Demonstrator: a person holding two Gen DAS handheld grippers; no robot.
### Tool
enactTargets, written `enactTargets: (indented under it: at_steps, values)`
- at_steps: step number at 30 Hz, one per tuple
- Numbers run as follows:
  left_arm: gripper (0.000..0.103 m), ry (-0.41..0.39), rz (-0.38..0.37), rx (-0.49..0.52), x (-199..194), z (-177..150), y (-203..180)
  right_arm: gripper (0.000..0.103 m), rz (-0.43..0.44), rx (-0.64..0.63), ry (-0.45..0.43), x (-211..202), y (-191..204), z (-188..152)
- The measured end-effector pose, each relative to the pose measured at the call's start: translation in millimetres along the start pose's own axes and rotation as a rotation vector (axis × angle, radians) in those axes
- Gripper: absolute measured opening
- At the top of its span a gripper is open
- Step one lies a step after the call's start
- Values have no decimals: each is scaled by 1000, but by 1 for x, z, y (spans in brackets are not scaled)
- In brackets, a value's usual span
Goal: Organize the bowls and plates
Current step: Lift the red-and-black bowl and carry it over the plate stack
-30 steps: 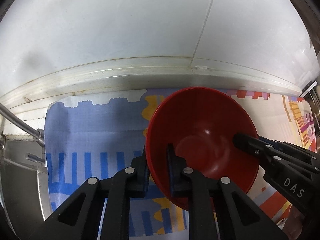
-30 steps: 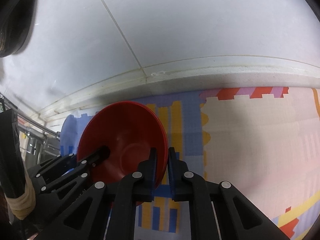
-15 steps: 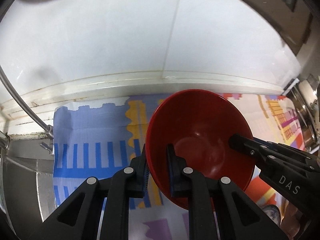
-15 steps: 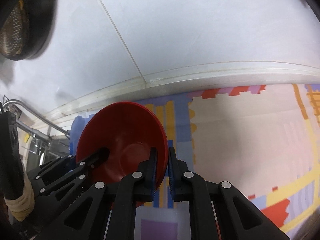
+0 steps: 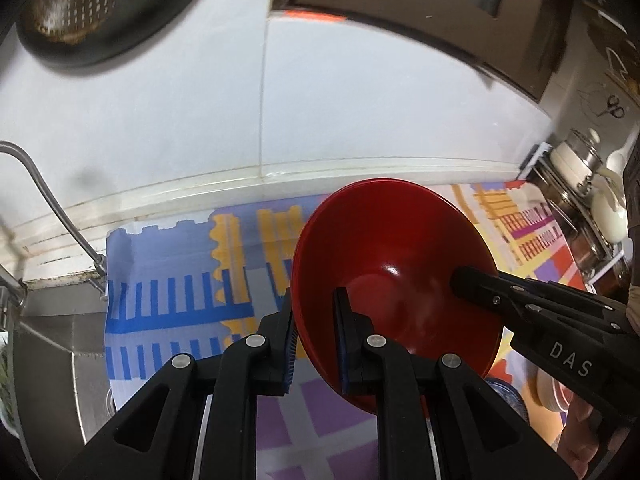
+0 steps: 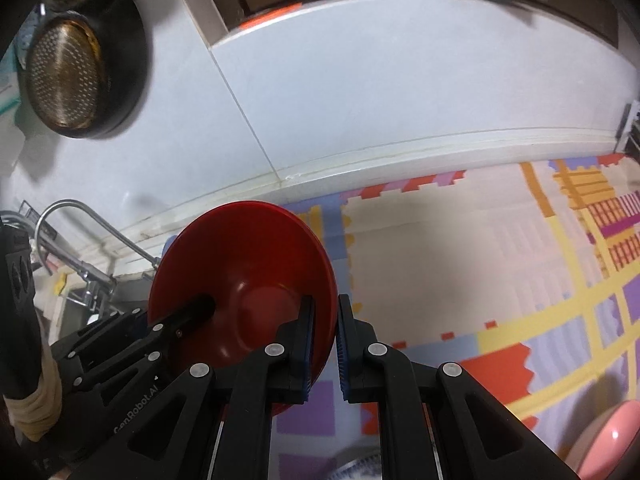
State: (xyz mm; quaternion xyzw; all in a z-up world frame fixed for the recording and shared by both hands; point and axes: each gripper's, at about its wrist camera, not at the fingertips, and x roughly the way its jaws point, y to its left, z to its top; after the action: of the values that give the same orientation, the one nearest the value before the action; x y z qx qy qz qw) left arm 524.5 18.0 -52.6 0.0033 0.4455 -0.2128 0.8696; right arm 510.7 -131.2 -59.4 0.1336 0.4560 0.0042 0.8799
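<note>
A red bowl point(image 5: 396, 264) hangs tilted in the air above the counter, held from both sides. My left gripper point(image 5: 315, 314) is shut on its left rim, one pad inside and one outside. My right gripper point(image 6: 326, 314) is shut on the opposite rim of the same red bowl point(image 6: 244, 276). In the left wrist view one of the right gripper's fingers point(image 5: 484, 288) reaches into the bowl from the right. In the right wrist view one of the left gripper's fingers point(image 6: 188, 312) lies inside the bowl.
A colourful patterned mat point(image 6: 460, 264) covers the counter below, against a white tiled wall point(image 5: 192, 104). A faucet point(image 6: 72, 216) and sink point(image 5: 52, 344) lie left. A black pan point(image 6: 80, 64) hangs on the wall. A rack with pots point(image 5: 580, 184) stands right. A pink bowl point(image 6: 612, 436) and a blue-patterned plate point(image 6: 360, 466) sit near.
Both grippers have risen with the red bowl still clamped between them. The counter looks farther below, and the hanging pan and a cabinet edge have come into view at the top.
</note>
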Motion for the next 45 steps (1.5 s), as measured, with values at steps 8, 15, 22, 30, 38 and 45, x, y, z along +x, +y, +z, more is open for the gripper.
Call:
enactTargets:
  at_steps: [8, 15, 22, 30, 38, 45]
  values:
    - [17, -35, -19, 17, -30, -16, -45, 12, -7, -18, -48, -51, -21, -19]
    - [18, -67, -37, 32, -54, -33, -90, 12, -11, -21, -81, -93, -48, -39]
    - [19, -79, -63, 54, -70, -47, -138, 11, -18, -20, -111, -131, -78, -59]
    - [20, -66, -103, 90, -72, -61, -193, 11, -43, -9, -127, -165, -119, -80]
    - [20, -36, -130, 127, -65, -72, -243, 12, -74, 18, -135, -192, -165, -95]
    - [21, 16, -153, 163, -48, -84, -287, 12, -104, 53, -128, -206, -204, -108]
